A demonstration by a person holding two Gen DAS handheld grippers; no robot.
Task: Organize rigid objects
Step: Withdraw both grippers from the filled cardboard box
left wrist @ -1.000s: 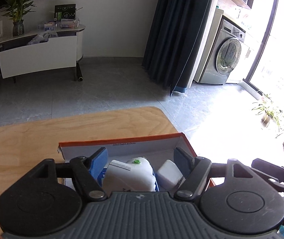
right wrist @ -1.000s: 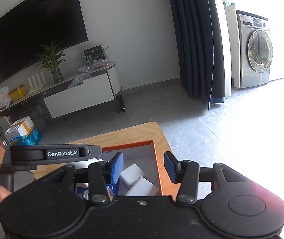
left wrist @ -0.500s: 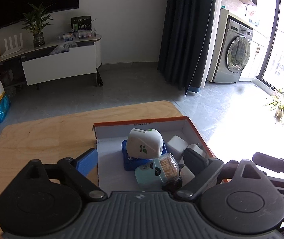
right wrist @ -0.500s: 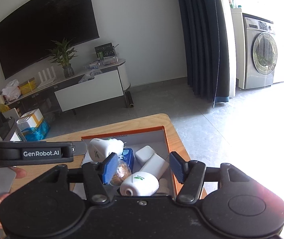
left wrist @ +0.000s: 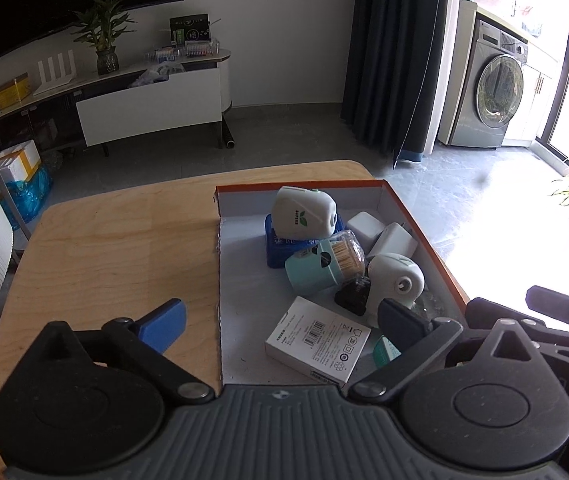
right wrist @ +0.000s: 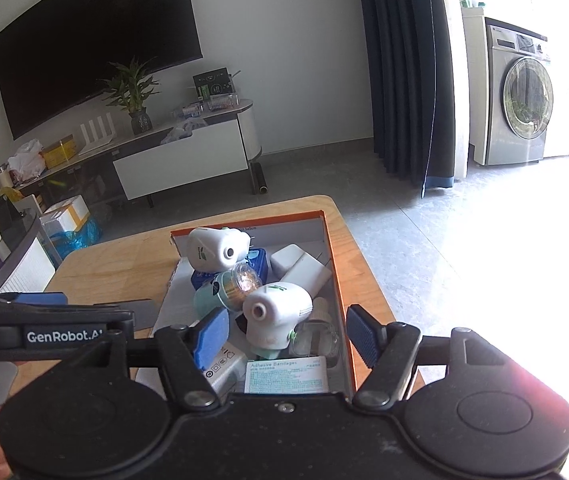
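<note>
An orange-rimmed cardboard box on the wooden table holds several items: two white plug-in devices, a teal toothpick jar, a blue box, white adapters, a white carton and an adhesive bandage box. My left gripper is open and empty above the box's near end. My right gripper is open and empty, its fingers either side of the nearer white device.
The table's far edge drops to a grey tiled floor. A TV stand, dark curtain and washing machine stand beyond. The other gripper's body shows at the left of the right wrist view.
Both grippers have pulled back and up from the box, so more of its contents show. Both have opened wider.
</note>
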